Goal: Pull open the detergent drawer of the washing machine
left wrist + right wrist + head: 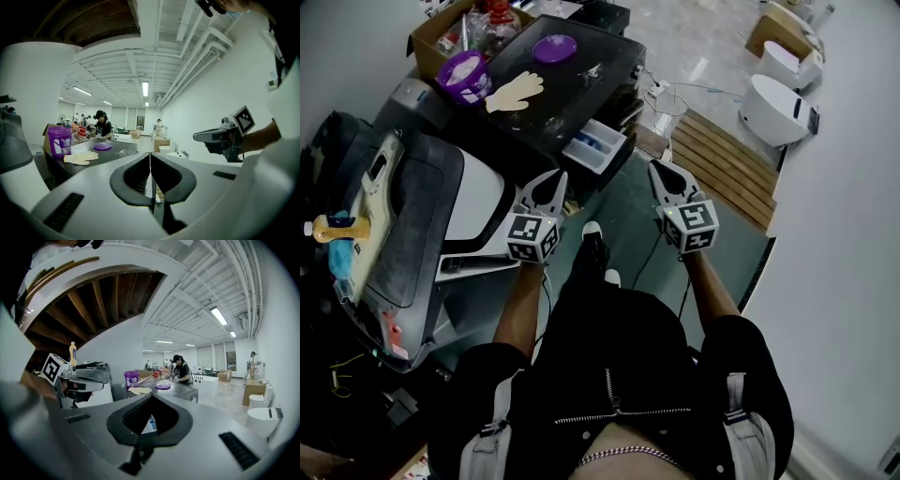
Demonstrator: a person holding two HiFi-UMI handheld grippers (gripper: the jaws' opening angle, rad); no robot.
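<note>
Overhead, head view: the washing machine point(577, 94), black-topped, sat at upper centre. Its detergent drawer point(595, 147) stood pulled out of the machine's front, a white tray with blue inside.
- On the machine's top were a purple lid point(554, 47) toward the far side, a purple tub point(464, 75) at the left corner, and a cream glove point(514, 91) just beside the tub.
- The left gripper point(553, 186) was held short of the machine's front, left of the drawer and apart from it. Its jaws were together with nothing in them.
- The right gripper point(661, 173) was on the drawer's right, also clear of it, jaws closed and empty.
- A wooden slatted platform point(722, 164) lay right of the machine, and a white and grey appliance point(441, 206) stood to its left.

Left gripper view: the pads met along one thin line, nothing clamped.
- The machine's top lay ahead and to the left, carrying the tub point(59, 140), glove point(80, 158) and lid point(102, 146).
- The right gripper point(201, 137) hung off to the machine's right.
- A person in dark clothes point(101, 125) stood beyond the machine.

Right gripper view: the jaws were pressed together, empty.
- A white-and-blue corner of the drawer point(150, 423) showed through the opening behind the pads.
- The tub point(131, 379) and lid point(162, 386) sat on the machine's top beyond.
- The left gripper point(98, 382) was out to the machine's left.
</note>
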